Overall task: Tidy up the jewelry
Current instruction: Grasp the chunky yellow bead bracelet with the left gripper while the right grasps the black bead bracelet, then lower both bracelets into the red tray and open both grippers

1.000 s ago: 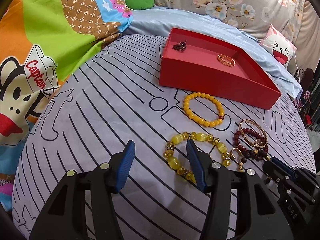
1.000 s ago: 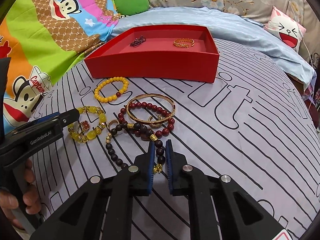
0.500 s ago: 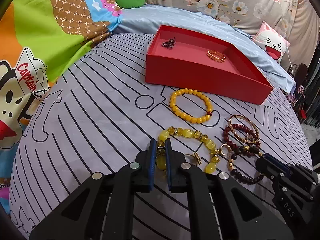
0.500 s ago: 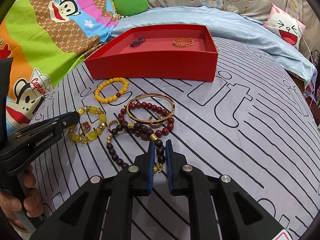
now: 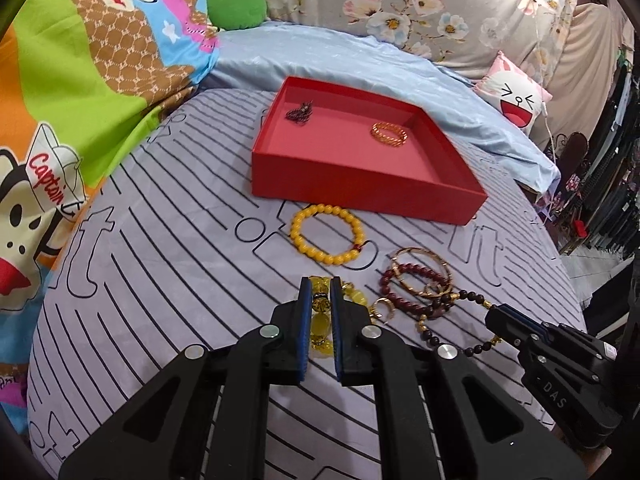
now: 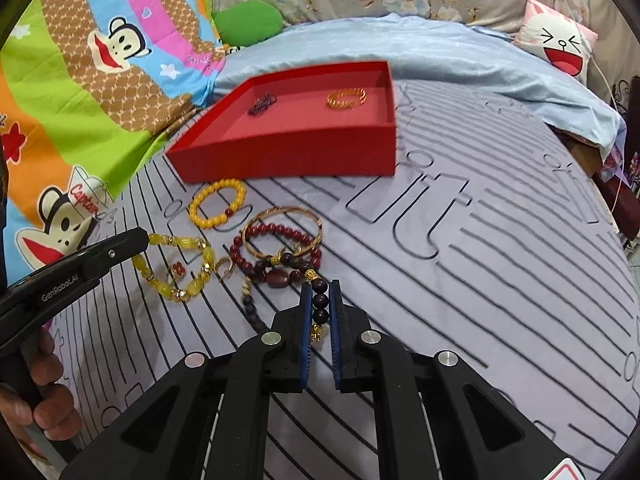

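Observation:
A red tray (image 5: 360, 188) (image 6: 288, 152) lies on the striped bedspread and holds a dark chain (image 5: 299, 112) and a gold bracelet (image 5: 389, 134). In front of it lie an orange bead bracelet (image 5: 328, 234), a gold bangle (image 6: 284, 232) and a dark red bead bracelet (image 6: 276, 248). My left gripper (image 5: 320, 300) is shut on the chunky yellow bead bracelet (image 5: 321, 320) (image 6: 176, 264). My right gripper (image 6: 320, 304) is shut on the dark brown bead string (image 6: 320, 300), which trails left across the cloth.
A light blue quilt (image 5: 340, 60) lies behind the tray. A cartoon-print blanket (image 5: 80, 80) rises at the left. A white-and-pink cat pillow (image 5: 516, 100) sits at the back right. The bed's edge drops off at the right (image 5: 568, 280).
My left gripper moved right over the yellow bracelet, closed on it and has drawn it up. My right gripper stays shut on the dark bead string and has lifted slightly.

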`<state>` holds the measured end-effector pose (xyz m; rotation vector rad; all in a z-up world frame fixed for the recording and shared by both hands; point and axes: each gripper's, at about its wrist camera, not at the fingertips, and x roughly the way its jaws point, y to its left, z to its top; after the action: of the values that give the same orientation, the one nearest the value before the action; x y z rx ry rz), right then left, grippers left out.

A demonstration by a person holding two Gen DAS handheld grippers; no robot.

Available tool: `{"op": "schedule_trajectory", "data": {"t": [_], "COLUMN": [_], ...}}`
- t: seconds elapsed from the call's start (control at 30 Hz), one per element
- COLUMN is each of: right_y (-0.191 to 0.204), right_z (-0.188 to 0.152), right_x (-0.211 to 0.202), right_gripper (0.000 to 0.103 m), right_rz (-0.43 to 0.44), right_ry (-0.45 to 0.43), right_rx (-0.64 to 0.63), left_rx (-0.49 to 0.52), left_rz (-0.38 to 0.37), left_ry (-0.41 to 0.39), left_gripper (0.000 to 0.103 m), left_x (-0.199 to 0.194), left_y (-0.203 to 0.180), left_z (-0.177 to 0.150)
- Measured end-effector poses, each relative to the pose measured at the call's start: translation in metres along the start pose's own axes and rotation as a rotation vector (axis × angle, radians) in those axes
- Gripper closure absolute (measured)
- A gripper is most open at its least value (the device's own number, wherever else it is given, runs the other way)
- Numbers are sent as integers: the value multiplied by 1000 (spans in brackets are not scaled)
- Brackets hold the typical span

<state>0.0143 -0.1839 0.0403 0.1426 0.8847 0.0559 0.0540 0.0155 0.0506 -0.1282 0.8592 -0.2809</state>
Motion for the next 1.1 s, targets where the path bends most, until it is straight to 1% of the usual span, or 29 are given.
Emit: {"op": "schedule_trajectory", "data": {"t": [0.23, 0.33, 0.4, 0.53, 0.67, 0.77, 0.9, 1.0, 1.1], "right_y": [-2, -1, -2, -4, -6, -4, -1, -2, -2], "right_z": [14, 29, 40, 63, 97, 124, 154, 173, 188], "right_x": [-16, -21, -24, -26, -19, -8, 13, 33, 56], "right_gripper": [95, 95, 95, 95, 95, 95, 95, 95, 95], "right_rz": [-4, -10, -12, 4, 13, 18, 23, 49, 90], "right_ry": [-44, -75, -94, -122, -150, -154, -151, -134, -106], "right_rx": [-20, -39, -48, -56, -70, -79, -87, -67, -31], "left_rx": [34, 53, 78, 124, 152, 146, 117, 80, 54], "left_rz": [-49, -68, -63, -81, -87, -102, -115, -141, -159], "left_ry": [-37, -52, -75, -128, -183, -204, -187, -165, -140], "left_gripper": [94, 94, 94, 94, 94, 94, 94, 94, 94], "left_x": [-20, -26, -30, -39, -40, -30, -2, 21, 42], "left_y": [-15, -23, -29, -43, -54, -56, -51, -41, -32], "left_z": [17, 28, 37, 66, 100, 127, 158, 173, 181]}}
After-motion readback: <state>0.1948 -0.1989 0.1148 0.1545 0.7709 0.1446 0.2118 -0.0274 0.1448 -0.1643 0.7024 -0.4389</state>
